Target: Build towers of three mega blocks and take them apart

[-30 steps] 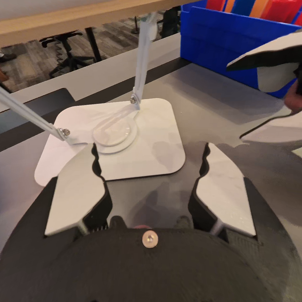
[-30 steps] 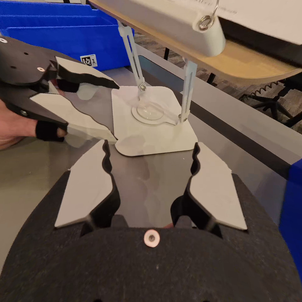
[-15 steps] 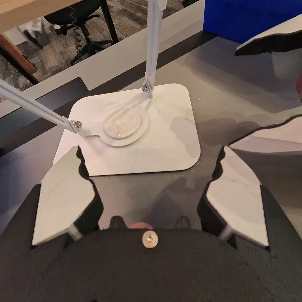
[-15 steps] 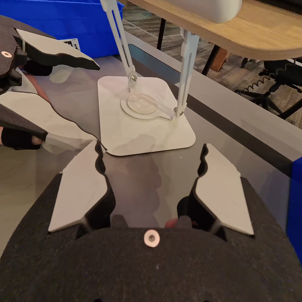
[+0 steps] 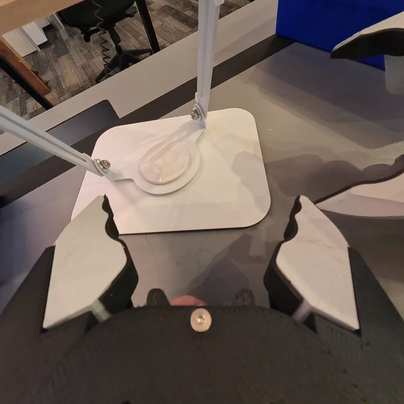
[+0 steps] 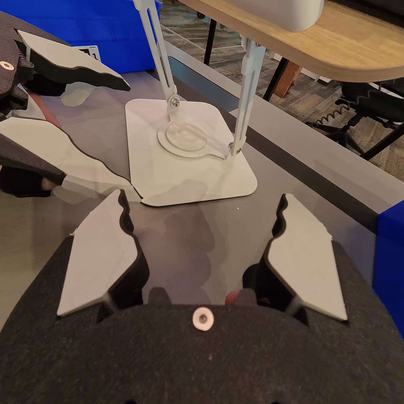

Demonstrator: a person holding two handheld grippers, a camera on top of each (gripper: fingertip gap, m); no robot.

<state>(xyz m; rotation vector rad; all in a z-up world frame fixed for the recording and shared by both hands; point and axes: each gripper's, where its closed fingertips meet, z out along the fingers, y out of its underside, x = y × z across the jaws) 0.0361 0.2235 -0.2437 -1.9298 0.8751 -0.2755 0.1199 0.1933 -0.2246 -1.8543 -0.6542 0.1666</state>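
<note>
- No mega blocks show in either view.
- The left gripper (image 5: pixel 200 218) hovers over the dark grey table (image 5: pixel 306 122), its jaws spread wide and holding nothing.
- The right gripper (image 6: pixel 202 214) hovers just to its right, also wide open and empty.
- Just beyond both lies a white stand base (image 6: pixel 185 172) with two thin white arms (image 6: pixel 247 102) rising from it.
- A blue bin (image 6: pixel 91 24) sits at the far left; another blue bin (image 6: pixel 391 251) at the right edge.
</note>
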